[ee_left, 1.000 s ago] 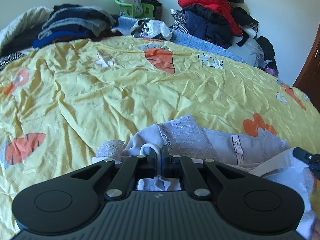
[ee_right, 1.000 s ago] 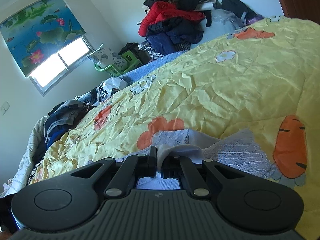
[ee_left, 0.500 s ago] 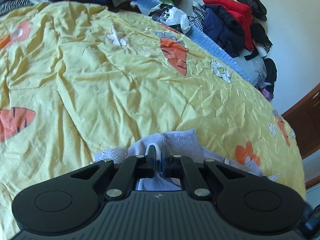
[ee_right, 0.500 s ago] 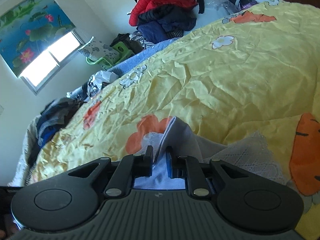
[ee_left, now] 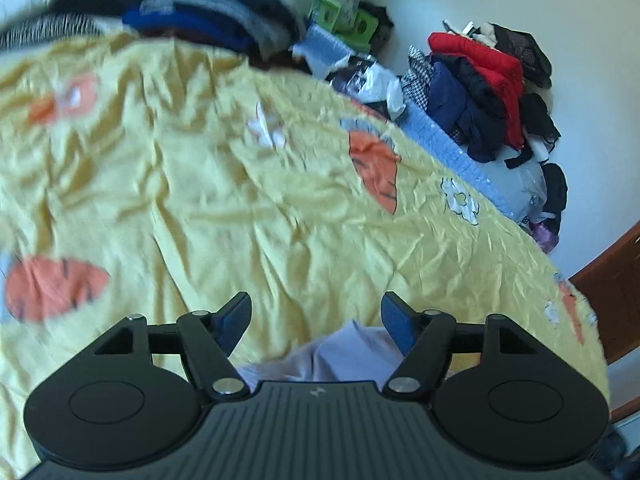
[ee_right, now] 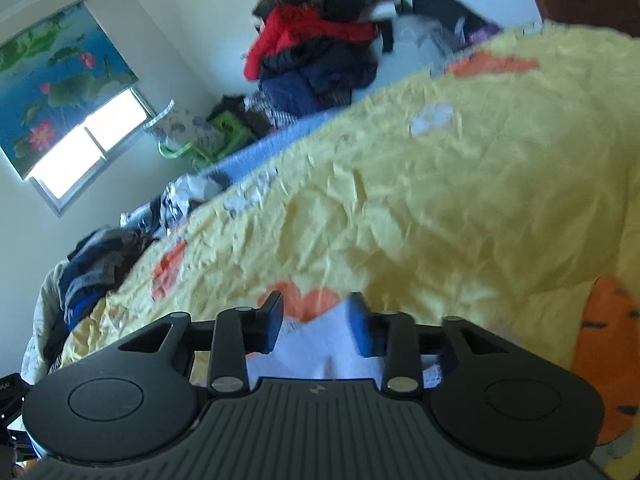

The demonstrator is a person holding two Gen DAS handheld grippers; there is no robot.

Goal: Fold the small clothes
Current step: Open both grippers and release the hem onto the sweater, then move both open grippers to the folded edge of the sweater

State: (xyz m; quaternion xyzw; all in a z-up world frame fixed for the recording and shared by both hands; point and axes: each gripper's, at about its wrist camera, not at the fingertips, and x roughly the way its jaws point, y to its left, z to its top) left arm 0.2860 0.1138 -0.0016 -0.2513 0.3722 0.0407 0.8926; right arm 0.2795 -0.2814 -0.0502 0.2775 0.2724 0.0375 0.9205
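Item: pale lilac lace-trimmed cotton garment on crumpled yellow carrot-print bedsheet | left gripper: jaws just sprung wide, empty | right gripper: jaws just parted halfway, cloth between, unpinched | risk: we judge the released fold may spring open.

A bed under a crumpled yellow carrot-print quilt carries a pale lilac garment near its edge, dark clothes heaped at the far side.

Both views are taken from low and close over the yellow bedspread, tilted downward toward the far wall. The red-topped clothes pile is shared.
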